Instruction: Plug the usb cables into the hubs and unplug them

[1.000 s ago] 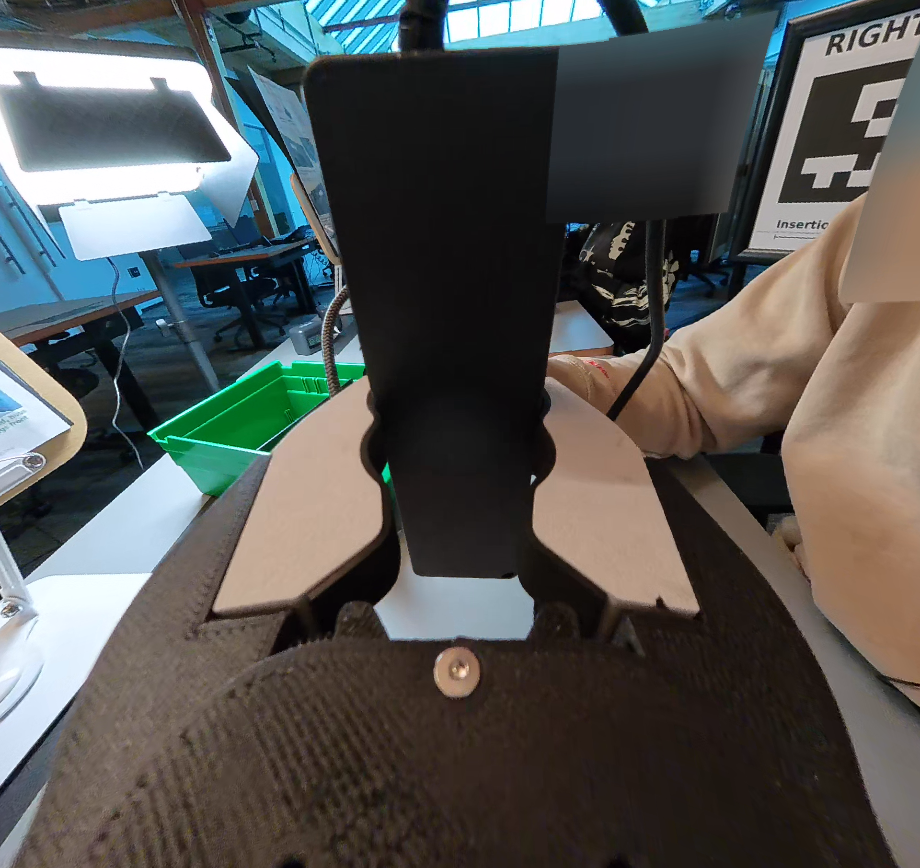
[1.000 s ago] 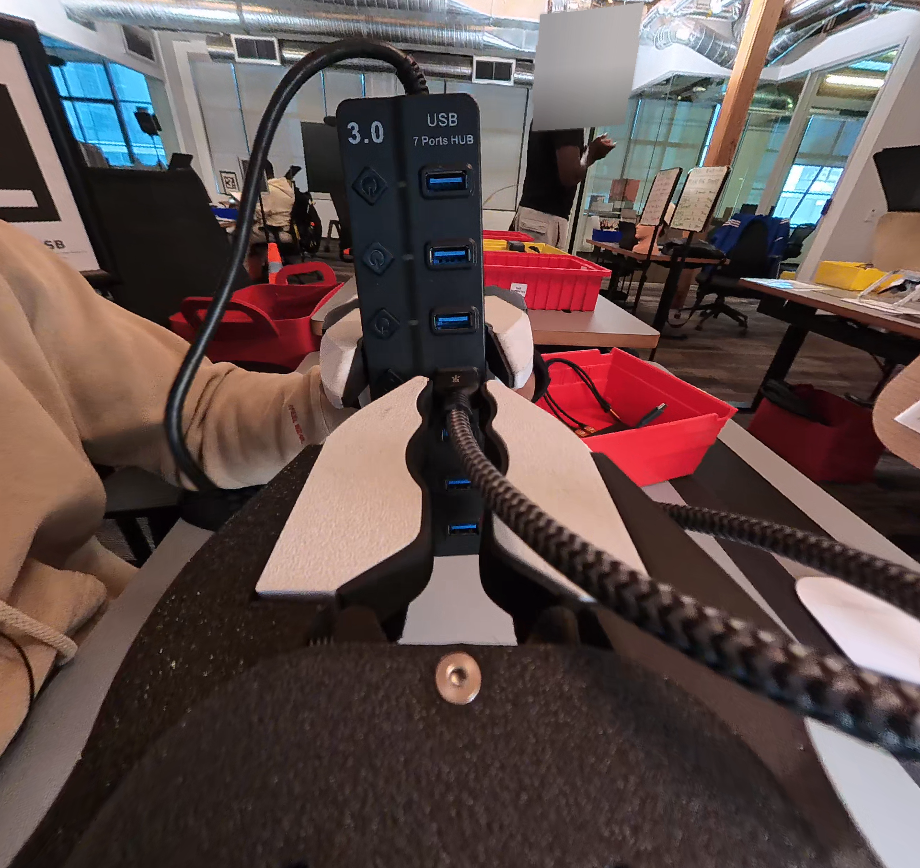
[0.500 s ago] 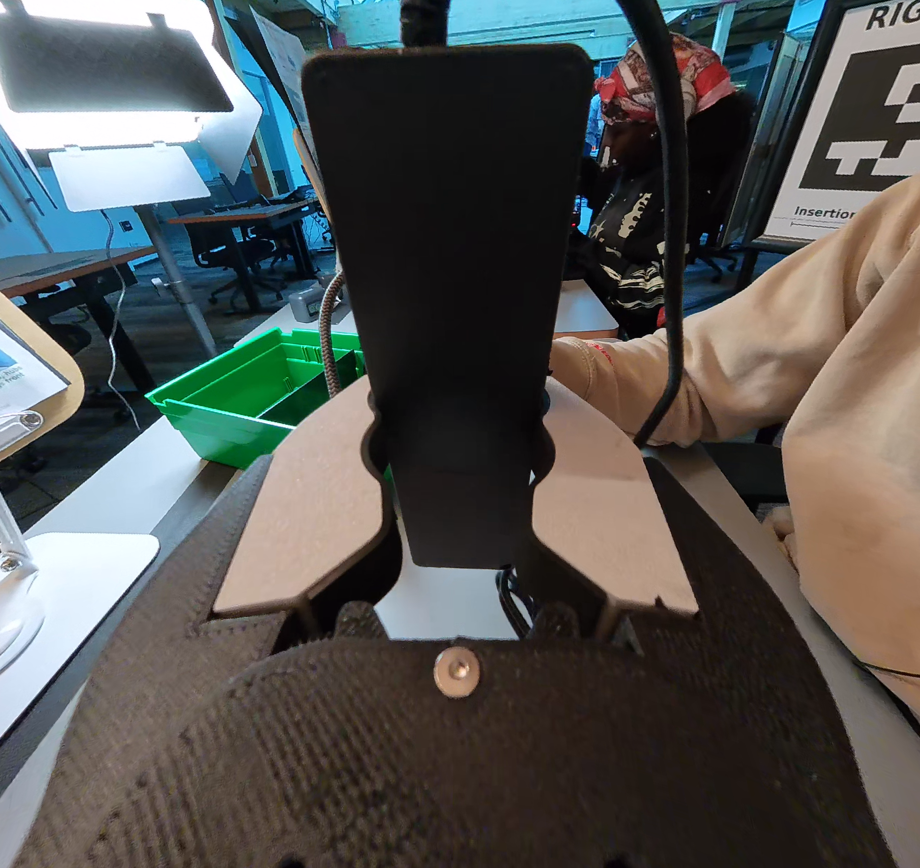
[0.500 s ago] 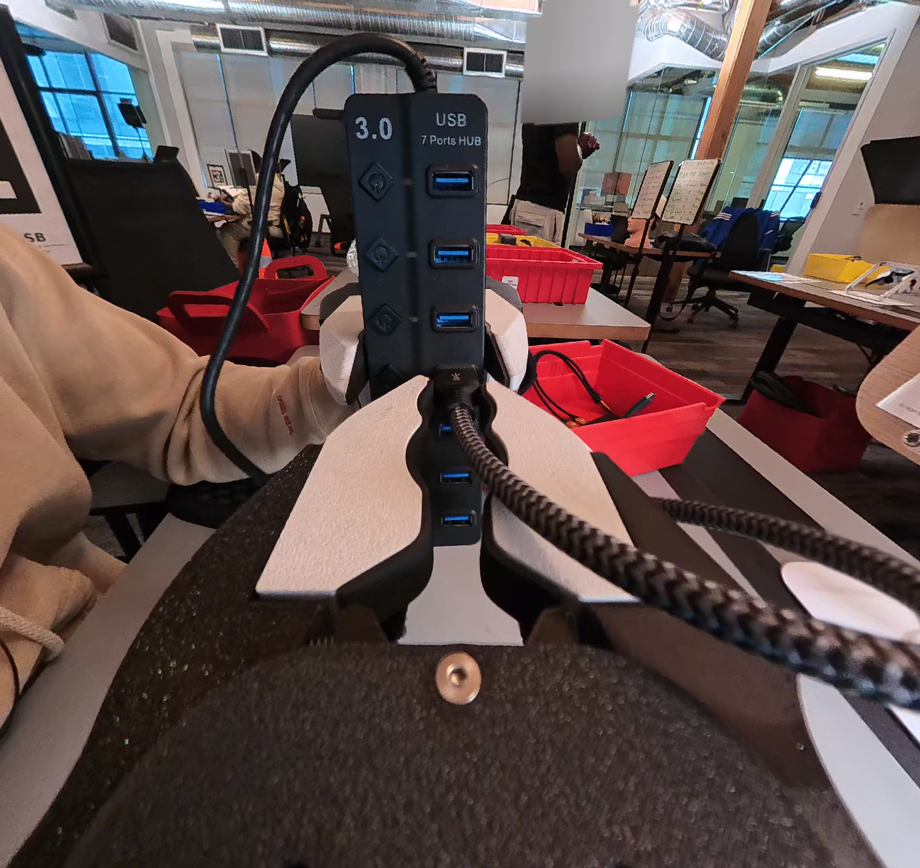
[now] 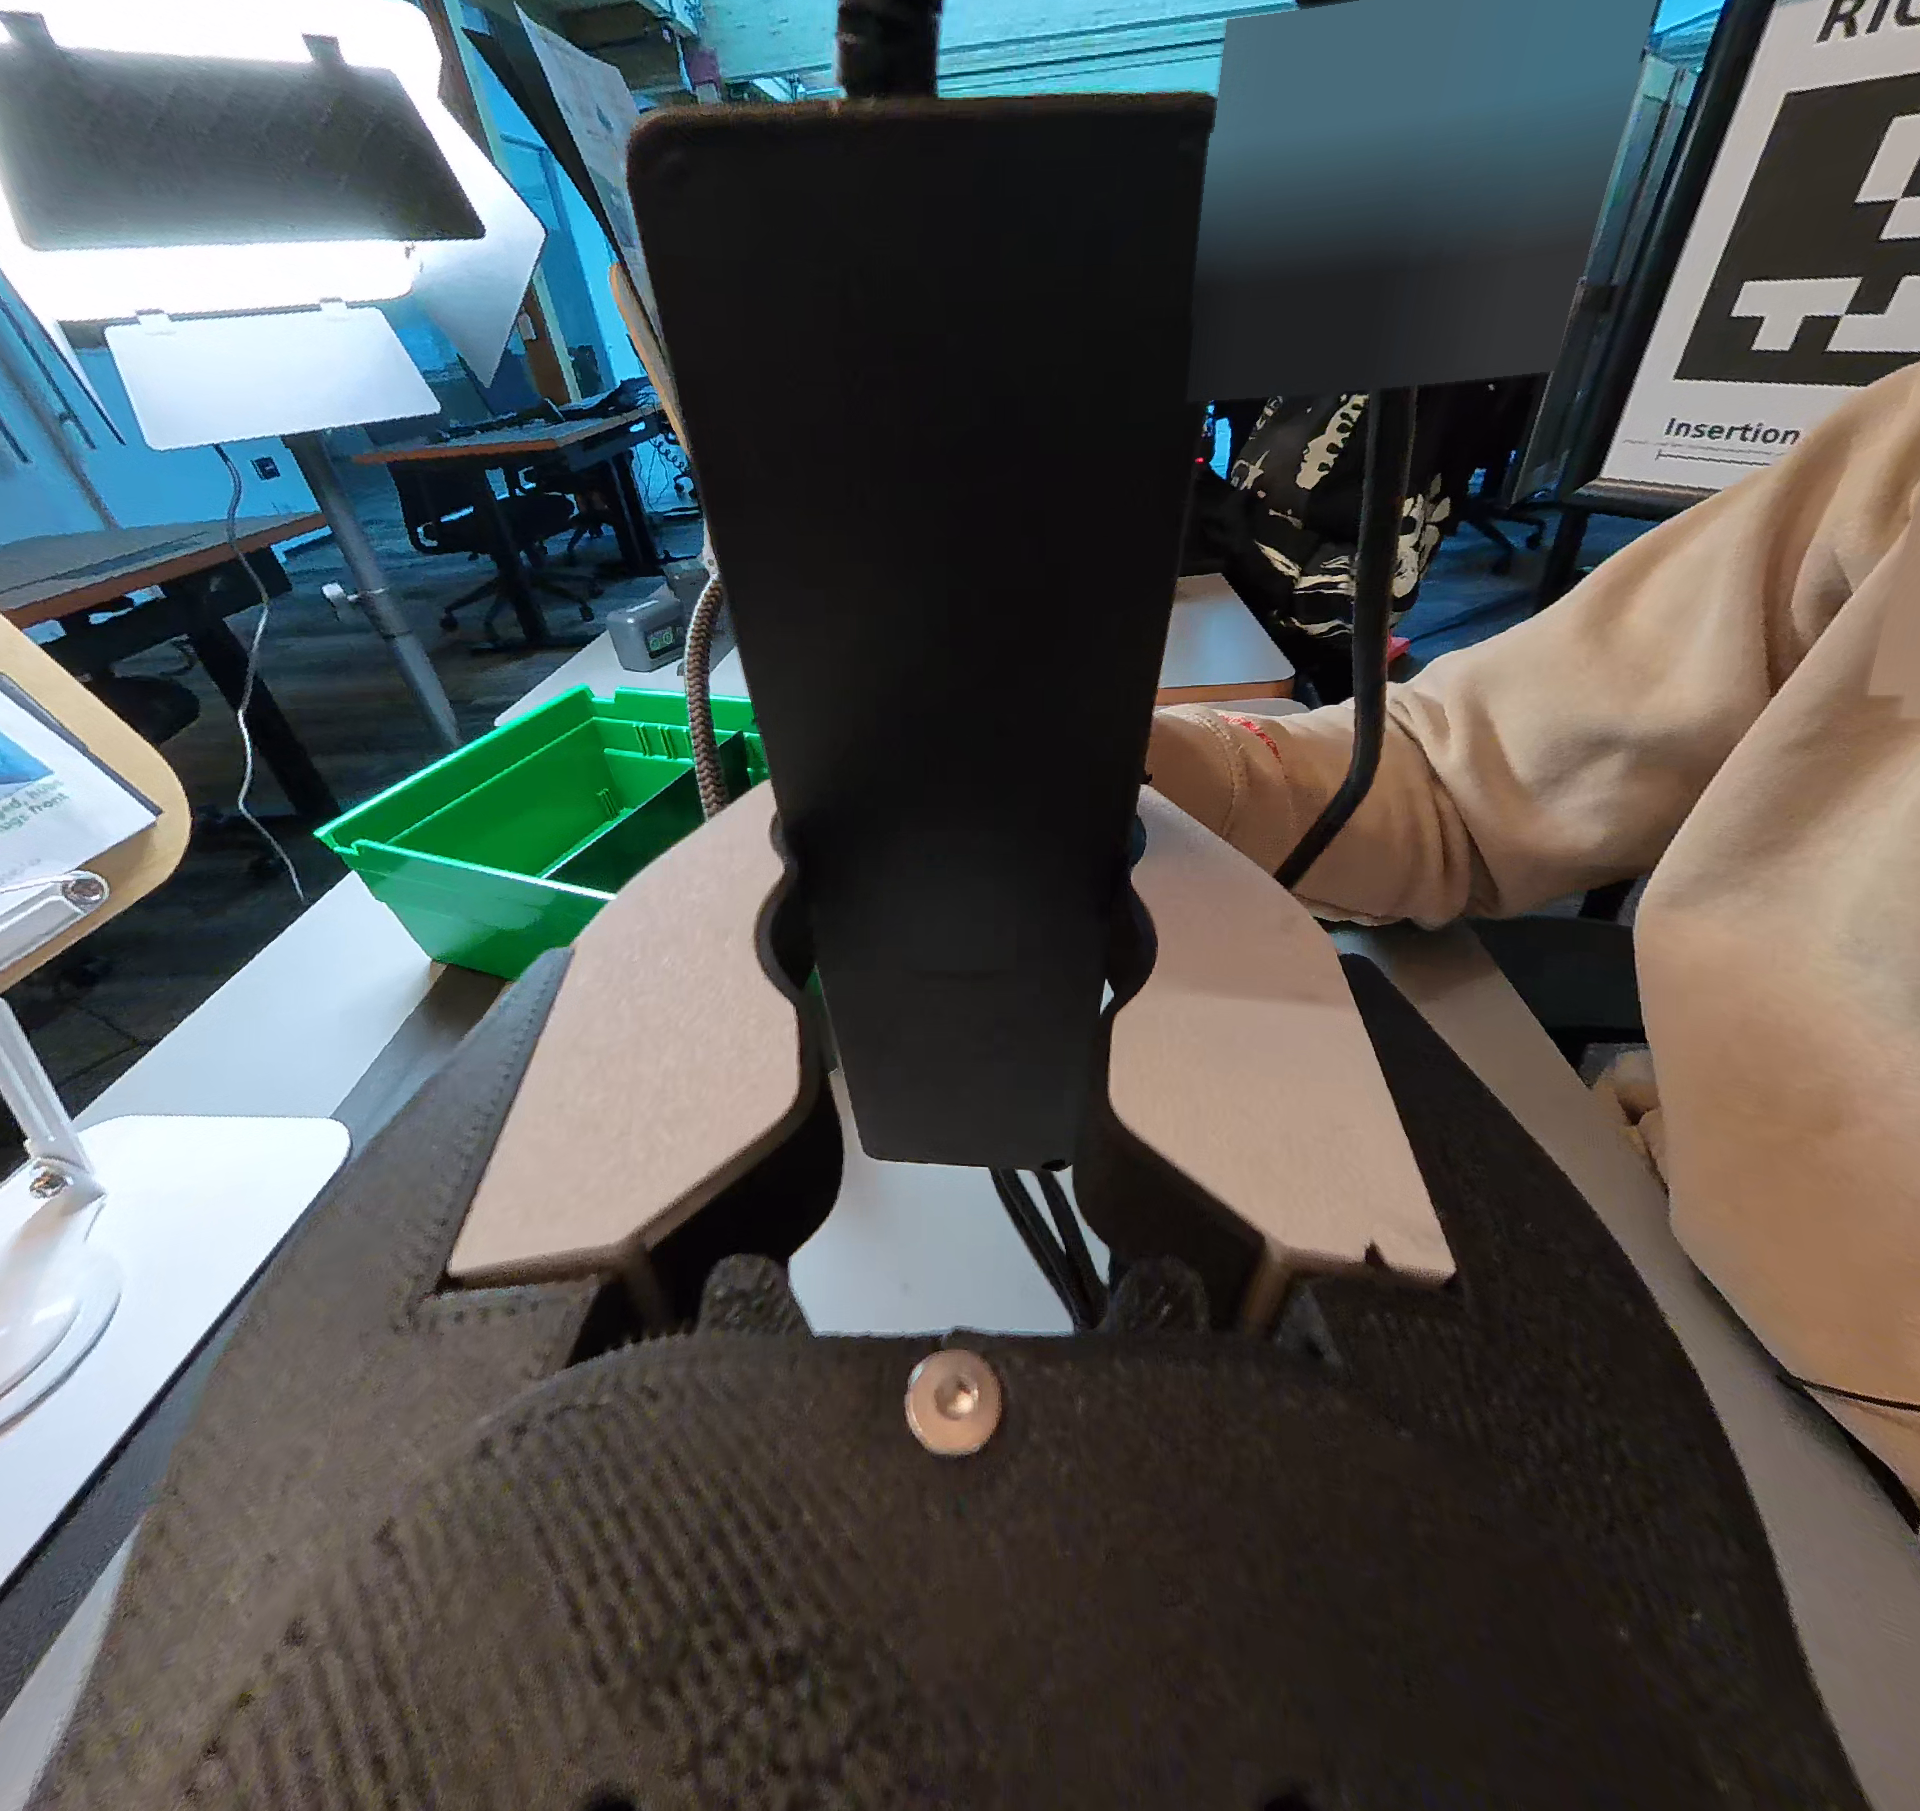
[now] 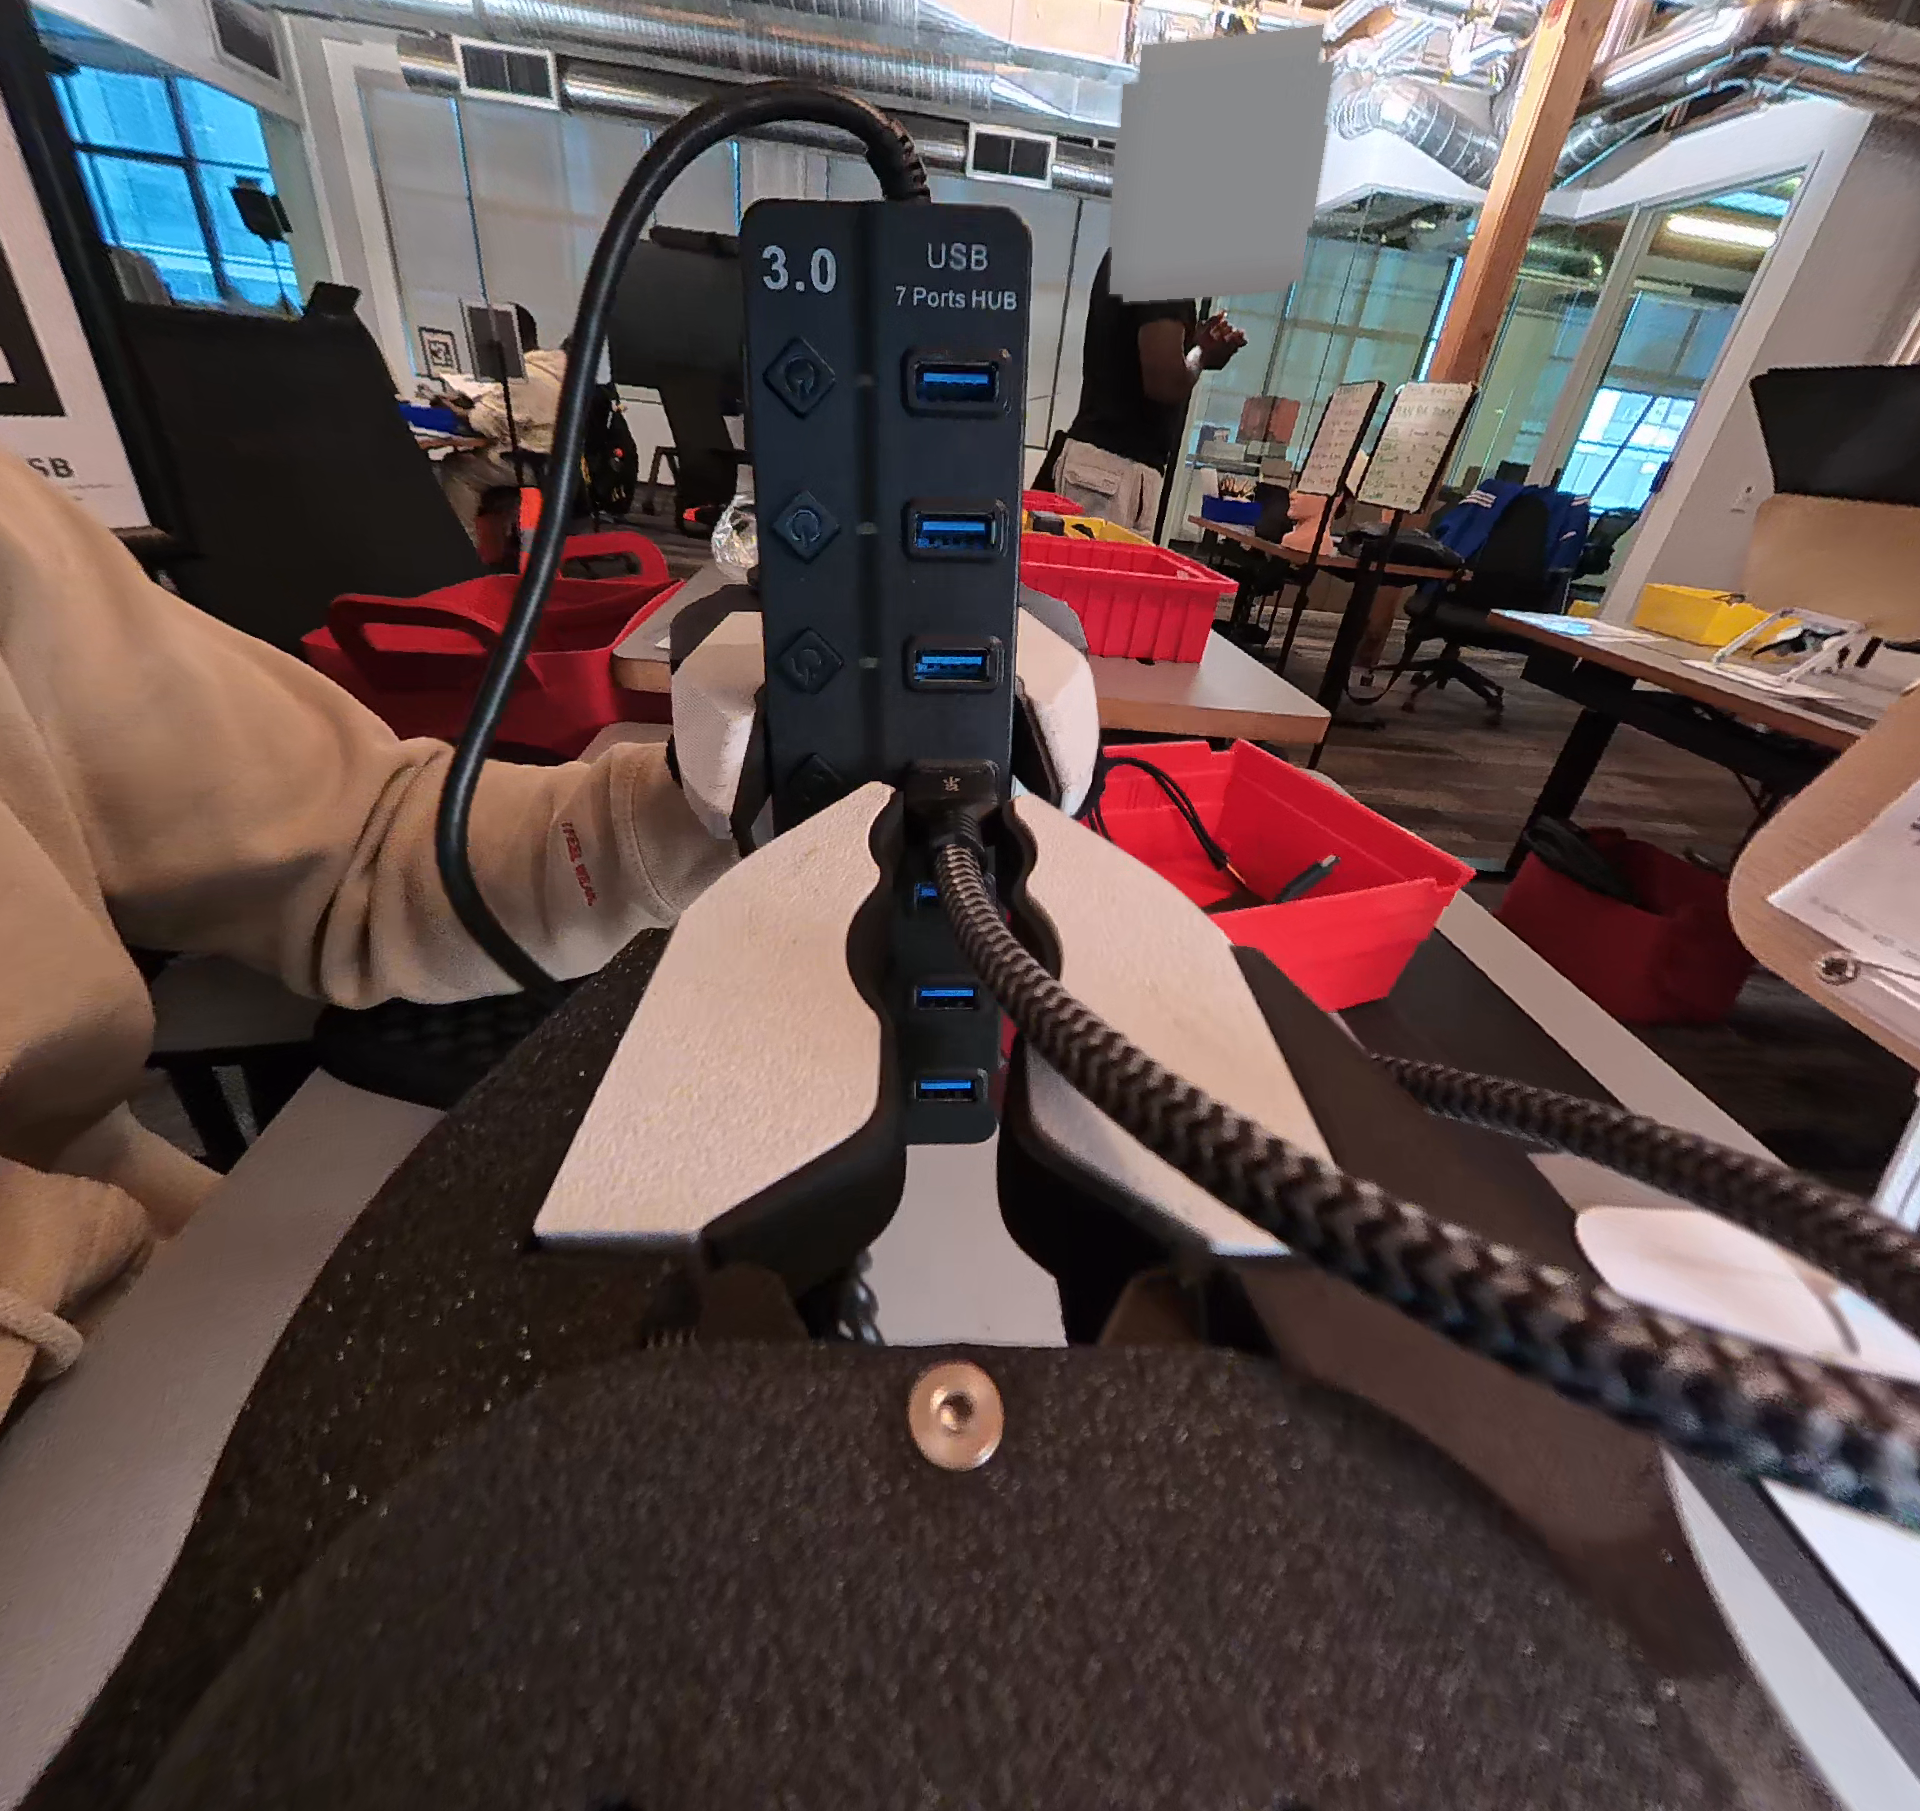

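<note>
The right gripper [image 6: 951,826] is clamped on the braided cable's plug [image 6: 948,787], seated in the fourth port of the hub [image 6: 883,473]. The hub stands upright, long axis vertical, directly ahead, clamped by the left gripper [image 5: 951,920]. Extraction likely runs straight back toward the right gripper. Beyond, a red bin [image 6: 1340,920] holds loose cables; a green bin [image 5: 488,857] shows only dividers.

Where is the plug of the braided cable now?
In the right wrist view, the plug sits in the fourth port of the hub, mid-frame, right at the tips of the right gripper.
</note>
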{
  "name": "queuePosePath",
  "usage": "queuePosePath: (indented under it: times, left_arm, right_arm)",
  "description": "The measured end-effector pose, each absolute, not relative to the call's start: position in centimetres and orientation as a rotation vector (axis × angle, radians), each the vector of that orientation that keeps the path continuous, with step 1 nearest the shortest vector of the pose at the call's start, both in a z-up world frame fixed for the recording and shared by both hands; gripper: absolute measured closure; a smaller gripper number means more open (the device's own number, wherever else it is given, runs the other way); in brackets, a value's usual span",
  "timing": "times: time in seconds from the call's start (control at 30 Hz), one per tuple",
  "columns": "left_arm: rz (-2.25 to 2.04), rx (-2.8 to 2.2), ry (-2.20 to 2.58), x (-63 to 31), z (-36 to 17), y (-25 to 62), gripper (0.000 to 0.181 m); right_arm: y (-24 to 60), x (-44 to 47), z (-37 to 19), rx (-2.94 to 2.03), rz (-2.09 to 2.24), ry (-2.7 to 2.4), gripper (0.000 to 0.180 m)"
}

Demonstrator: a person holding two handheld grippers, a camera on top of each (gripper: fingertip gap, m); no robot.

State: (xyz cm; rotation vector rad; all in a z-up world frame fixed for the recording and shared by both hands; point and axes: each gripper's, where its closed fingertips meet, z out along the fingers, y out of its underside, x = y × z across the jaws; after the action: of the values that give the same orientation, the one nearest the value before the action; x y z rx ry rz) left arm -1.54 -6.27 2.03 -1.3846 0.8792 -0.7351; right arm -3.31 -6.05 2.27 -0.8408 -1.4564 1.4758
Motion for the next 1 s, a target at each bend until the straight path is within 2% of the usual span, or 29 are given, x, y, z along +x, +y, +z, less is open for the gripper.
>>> queuePosePath:
  times: [0.37, 0.47, 0.53, 0.73, 1.0]
  left_arm:
    - [-0.681, -1.341, 1.006, -0.4, 3.3, -8.5, 0.125]
    - [-0.677, -1.287, 0.86, -4.5, 5.8, -8.5, 0.125]
    - [-0.682, -1.278, 0.895, -6.3, 6.5, -10.0, 0.126]
    - [-0.637, -1.327, 0.875, -6.3, 5.8, -8.9, 0.125]
    - [-0.591, -1.339, 0.834, -7.1, 6.0, -8.5, 0.126]
  right_arm:
    - [-8.1, -1.9, 3.7, -0.742, 1.371, -1.568, 0.163]
    - [-4.8, 1.2, 7.0, -0.736, 1.417, -1.399, 0.164]
    - [-3.0, 2.6, 7.1, -0.774, 1.251, -1.407, 0.164]
    - [1.1, 3.5, 4.4, -1.176, 1.155, -1.559, 0.163]
    - [8.0, 6.8, -4.6, -1.818, 1.116, -1.619, 0.163]
